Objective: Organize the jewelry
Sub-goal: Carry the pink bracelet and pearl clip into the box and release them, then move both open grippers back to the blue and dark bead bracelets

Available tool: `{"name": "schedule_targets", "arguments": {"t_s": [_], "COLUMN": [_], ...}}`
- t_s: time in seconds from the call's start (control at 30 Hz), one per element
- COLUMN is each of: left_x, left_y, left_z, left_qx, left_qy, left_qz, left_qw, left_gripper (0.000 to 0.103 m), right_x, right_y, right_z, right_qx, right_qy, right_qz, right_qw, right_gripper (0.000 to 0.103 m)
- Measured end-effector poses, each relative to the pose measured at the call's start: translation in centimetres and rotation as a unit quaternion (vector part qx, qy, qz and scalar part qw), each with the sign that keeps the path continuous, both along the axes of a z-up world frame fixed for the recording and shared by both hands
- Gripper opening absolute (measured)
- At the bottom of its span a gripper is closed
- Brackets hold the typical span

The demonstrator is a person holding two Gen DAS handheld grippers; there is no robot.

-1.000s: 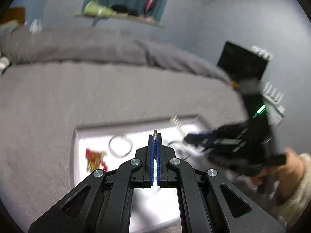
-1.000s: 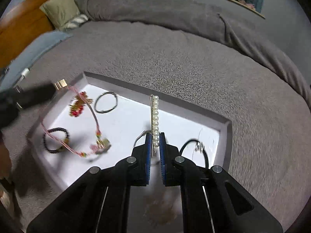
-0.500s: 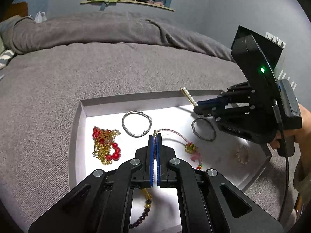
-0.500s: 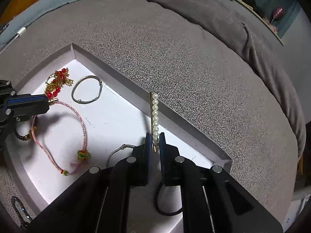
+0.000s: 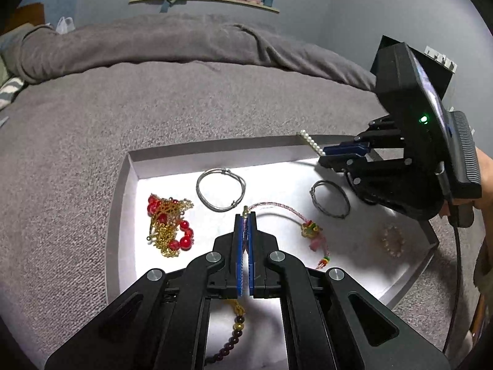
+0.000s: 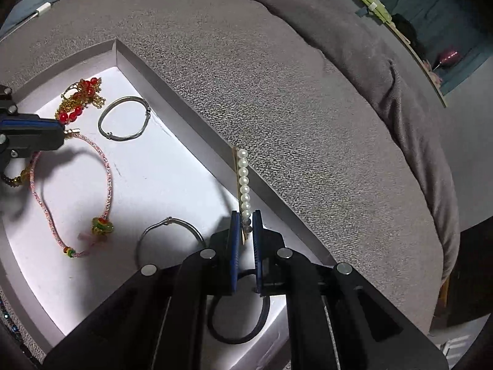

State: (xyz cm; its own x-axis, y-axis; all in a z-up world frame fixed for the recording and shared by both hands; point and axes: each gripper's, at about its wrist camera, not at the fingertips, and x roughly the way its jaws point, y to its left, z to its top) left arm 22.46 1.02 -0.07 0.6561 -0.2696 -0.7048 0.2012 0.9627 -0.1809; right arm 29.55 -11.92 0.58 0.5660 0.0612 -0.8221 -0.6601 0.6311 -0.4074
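Grey bed [image 5: 185,98] under a white tray [image 5: 123,191]. Left gripper [image 5: 245,215] pinches the pink cord bracelet [image 5: 277,208]; right gripper [image 6: 246,225] clamps the pearl hairpin [image 6: 243,182] over the tray wall. Either could slip or snag. Inside lie a silver bangle [image 5: 221,188] and red-gold chain [image 5: 168,225].

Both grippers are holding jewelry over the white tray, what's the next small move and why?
Probably lower the right gripper and set the pearl hair pin on bare tray floor by the far wall of the white tray. It is shut on the pin above that wall, while the left gripper pinches the pink braided cord bracelet, whose rest already lies on the tray.
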Motion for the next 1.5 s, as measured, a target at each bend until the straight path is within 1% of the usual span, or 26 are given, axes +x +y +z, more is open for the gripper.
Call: {"name": "schedule_targets", "arguments": {"t_s": [0.1,0.13,0.17,0.2,0.3,0.33,0.37,0.47,0.53,0.63,0.7,0.73,0.83,0.9,0.93,0.97,1.03,1.1,1.13,1.23,1.3,1.4,1.5], "left_x": [0.2,0.2,0.3,0.2,-0.1,-0.1,-0.2,-0.6,-1.3,-2.9,-4.0,-4.4,-6.3,-7.7,-8.2,-8.8,-9.8,-10.5,-10.9,-12.1,-12.9,-13.6,-14.3], "left_y": [-0.1,-0.1,-0.1,0.0,-0.1,-0.1,0.0,-0.4,-0.6,-1.0,-1.2,-1.2,-1.3,-1.3,-1.3,-1.2,-1.1,-1.3,-1.4,-1.4,-1.5,-1.6,-1.6], "left_z": [-0.3,-0.3,-0.2,-0.1,0.2,0.3,0.2,0.8,1.5,2.7,3.7,4.0,5.0,5.5,5.6,5.6,5.6,5.3,5.2,5.1,5.1,5.0,4.9], "left_qx": [0.007,0.009,0.012,0.012,0.012,0.012,0.014,0.020,0.019,0.030,0.027,0.024,0.025,0.024,0.023,0.023,0.026,0.039,0.046,0.047,0.046,0.048,0.051], "left_qy": [0.004,0.005,0.001,-0.002,-0.009,-0.010,-0.010,-0.015,-0.021,-0.039,-0.048,-0.051,-0.065,-0.073,-0.075,-0.077,-0.080,-0.081,-0.080,-0.081,-0.084,-0.086,-0.087], "left_qz": [-0.002,0.000,0.004,0.005,0.003,0.002,0.002,0.002,0.001,0.002,0.002,0.001,0.010,0.015,0.018,0.023,0.029,0.034,0.037,0.039,0.039,0.039,0.041], "left_qw": [1.0000,0.9999,0.9999,0.9999,0.9999,0.9999,0.9999,0.9997,0.9996,0.9988,0.9985,0.9984,0.9975,0.9969,0.9967,0.9965,0.9961,0.9954,0.9950,0.9948,0.9946,0.9943,0.9940], "left_gripper": [0.006,0.014,0.026,0.030,0.032,0.032,0.032,0.032,0.032,0.038,0.038,0.039,0.052,0.055,0.057,0.062,0.065,0.065,0.065,0.067,0.069,0.072,0.074], "right_x": [0.0,0.0,0.0,0.0,-0.1,-0.1,-0.2,-0.7,-1.5,-3.1,-4.2,-5.0,-7.0,-8.8,-9.4,-10.5,-12.4,-13.9,-15.0,-17.3,-18.3,-20.0,-21.1], "right_y": [-0.4,-0.4,-0.6,-0.6,-1.0,-1.1,-1.3,-2.1,-2.7,-3.5,-4.1,-4.4,-5.2,-5.9,-6.2,-6.5,-7.2,-7.7,-7.9,-8.6,-9.1,-9.8,-10.4], "right_z": [0.0,0.1,0.1,0.1,0.4,0.6,0.8,1.8,2.9,4.4,5.1,5.5,6.3,6.9,7.1,7.4,7.8,7.9,8.0,7.9,7.7,7.1,6.6], "right_qx": [0.005,0.008,0.011,0.013,0.020,0.022,0.024,0.036,0.058,0.090,0.104,0.112,0.129,0.150,0.157,0.167,0.192,0.205,0.208,0.222,0.232,0.240,0.254], "right_qy": [0.000,0.001,0.001,0.002,0.001,-0.002,-0.003,-0.005,-0.009,-0.011,-0.012,-0.015,-0.016,-0.014,-0.016,-0.019,-0.018,-0.019,-0.020,-0.027,-0.024,-0.030,-0.034], "right_qz": [-0.004,-0.006,-0.008,-0.009,-0.013,-0.015,-0.018,-0.031,-0.043,-0.055,-0.065,-0.072,-0.086,-0.092,-0.094,-0.098,-0.102,-0.105,-0.105,-0.111,-0.119,-0.135,-0.150], "right_qw": [1.000,1.000,1.000,1.000,1.000,1.000,1.000,0.999,0.997,0.994,0.992,0.991,0.988,0.984,0.983,0.981,0.976,0.973,0.972,0.968,0.965,0.961,0.955], "right_gripper": [0.009,0.009,0.009,0.011,0.016,0.021,0.024,0.024,0.024,0.024,0.024,0.024,0.026,0.026,0.028,0.034,0.042,0.042,0.045,0.056,0.056,0.064,0.066]}}
